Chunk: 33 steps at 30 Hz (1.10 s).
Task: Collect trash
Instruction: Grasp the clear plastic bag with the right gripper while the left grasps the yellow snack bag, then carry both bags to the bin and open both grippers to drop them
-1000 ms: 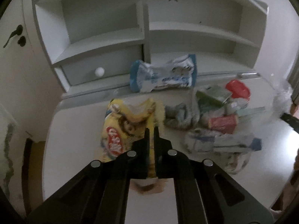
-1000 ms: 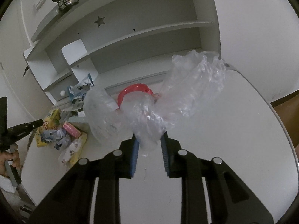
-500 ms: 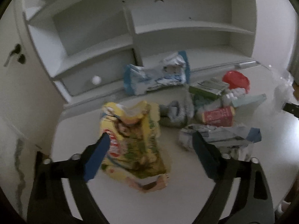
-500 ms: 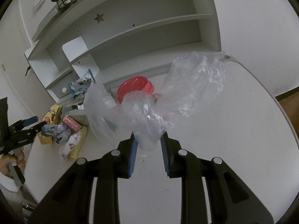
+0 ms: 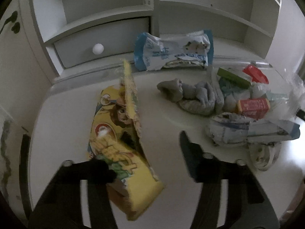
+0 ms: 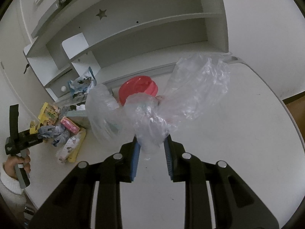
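A yellow snack bag (image 5: 114, 133) lies crumpled on the white desk (image 5: 66, 114), one torn edge standing up. My left gripper (image 5: 144, 158) is low over it with the bag between its jaws, which are closing. The left finger touches the bag; the right finger (image 5: 187, 148) is still apart from it. My right gripper (image 6: 151, 147) is shut on the gathered neck of a clear plastic bag (image 6: 190, 91), which billows above the desk. The right wrist view shows the left gripper (image 6: 36, 135) at the far left, held by a person's hand (image 6: 17, 162), beside the yellow bag (image 6: 48, 112).
More trash lies to the right of the yellow bag: a blue-white wrapper (image 5: 171, 51), a grey cloth (image 5: 190, 97), a red carton (image 5: 253, 106), a green box (image 5: 232, 76), a red lid (image 6: 139, 87) and a crumpled white wrapper (image 5: 247, 131). A shelf unit with a drawer (image 5: 99, 47) backs the desk.
The left gripper opened wide from shut, sank toward the desk around the yellow bag, and its jaws have narrowed again. The right gripper has kept still with the clear bag.
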Each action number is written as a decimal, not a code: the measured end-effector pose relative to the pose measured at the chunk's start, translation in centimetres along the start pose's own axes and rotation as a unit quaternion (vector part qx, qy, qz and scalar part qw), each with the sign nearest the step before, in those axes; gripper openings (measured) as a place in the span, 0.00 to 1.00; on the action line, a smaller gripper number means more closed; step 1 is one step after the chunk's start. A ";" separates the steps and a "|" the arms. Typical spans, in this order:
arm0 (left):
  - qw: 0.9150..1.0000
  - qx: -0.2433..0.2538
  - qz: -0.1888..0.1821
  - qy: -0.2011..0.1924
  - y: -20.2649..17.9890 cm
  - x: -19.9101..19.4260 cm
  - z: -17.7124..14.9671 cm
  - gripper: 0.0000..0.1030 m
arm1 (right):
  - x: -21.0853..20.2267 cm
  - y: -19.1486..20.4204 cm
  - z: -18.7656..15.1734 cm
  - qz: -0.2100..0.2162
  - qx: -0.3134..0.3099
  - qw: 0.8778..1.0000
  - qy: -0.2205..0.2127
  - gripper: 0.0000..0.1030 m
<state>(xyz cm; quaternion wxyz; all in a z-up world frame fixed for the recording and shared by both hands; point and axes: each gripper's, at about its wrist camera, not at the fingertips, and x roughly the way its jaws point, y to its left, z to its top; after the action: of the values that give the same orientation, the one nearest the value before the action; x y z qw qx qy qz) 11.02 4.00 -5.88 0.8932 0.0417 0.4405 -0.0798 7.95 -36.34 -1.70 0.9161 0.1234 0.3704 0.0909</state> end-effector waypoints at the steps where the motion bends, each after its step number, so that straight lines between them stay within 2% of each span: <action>1: 1.000 -0.008 -0.001 -0.003 0.4 -0.1 0.0 0.29 | 0.1 0.1 0.0 0.001 0.000 1.000 0.001 0.23; 2: 1.000 -0.020 -0.003 -0.005 0.9 -0.2 0.1 0.15 | 0.1 0.1 0.0 0.002 0.000 1.000 0.001 0.23; 3: 0.999 -0.032 -0.010 -0.009 1.4 -0.4 0.0 0.07 | 0.1 0.2 0.1 0.002 -0.002 1.000 0.001 0.23; 8: 0.996 -0.070 -0.027 -0.042 2.6 -2.3 0.3 0.05 | -0.3 0.3 0.4 0.004 0.001 1.000 -0.008 0.23; 12: 0.995 -0.060 -0.006 -0.081 1.3 -5.2 1.1 0.05 | -1.3 0.6 0.9 0.008 -0.006 1.000 -0.022 0.23; 15: 0.996 -0.054 0.004 -0.077 0.4 -5.3 1.4 0.05 | -0.3 0.2 0.3 0.011 -0.004 1.000 0.000 0.21; 17: 0.995 -0.056 -0.008 -0.083 -0.5 -6.1 1.6 0.05 | -0.8 -0.4 -0.1 0.021 0.005 1.000 0.000 0.21; 19: 0.994 -0.034 -0.025 -0.103 -3.3 -7.6 2.3 0.05 | -2.8 -1.3 0.0 0.027 0.014 0.999 -0.021 0.21; 22: 0.988 0.012 -0.085 -0.128 -9.4 -10.5 3.5 0.05 | -7.3 -3.6 0.3 0.029 0.030 0.997 -0.057 0.21; 24: 0.979 0.055 -0.139 -0.138 -15.2 -12.2 3.8 0.05 | -11.7 -6.2 0.0 0.021 0.050 0.995 -0.086 0.21; 26: 0.966 0.100 -0.193 -0.141 -21.5 -13.5 3.3 0.05 | -16.0 -9.2 -0.9 0.003 0.075 0.991 -0.111 0.21; 27: 0.956 0.127 -0.228 -0.136 -25.5 -14.1 2.6 0.05 | -18.8 -11.4 -1.7 -0.013 0.095 0.988 -0.122 0.21; 29: 0.930 0.182 -0.297 -0.120 -33.5 -15.3 0.4 0.05 | -22.8 -14.8 -3.5 -0.043 0.125 0.983 -0.131 0.21; 32: 0.894 0.245 -0.366 -0.085 -42.6 -16.1 -3.6 0.05 | -27.9 -21.6 -7.9 -0.103 0.184 0.970 -0.118 0.21; 33: 0.875 0.277 -0.393 -0.058 -46.8 -15.9 -6.1 0.05 | -28.4 -23.5 -9.3 -0.109 0.203 0.967 -0.107 0.21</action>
<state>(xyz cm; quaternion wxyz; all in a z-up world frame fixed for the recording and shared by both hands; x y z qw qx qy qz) -11.62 -39.44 2.83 0.7643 0.1062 0.3281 -0.5449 -16.94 -64.64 3.58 0.9103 0.2750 0.2925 -0.1006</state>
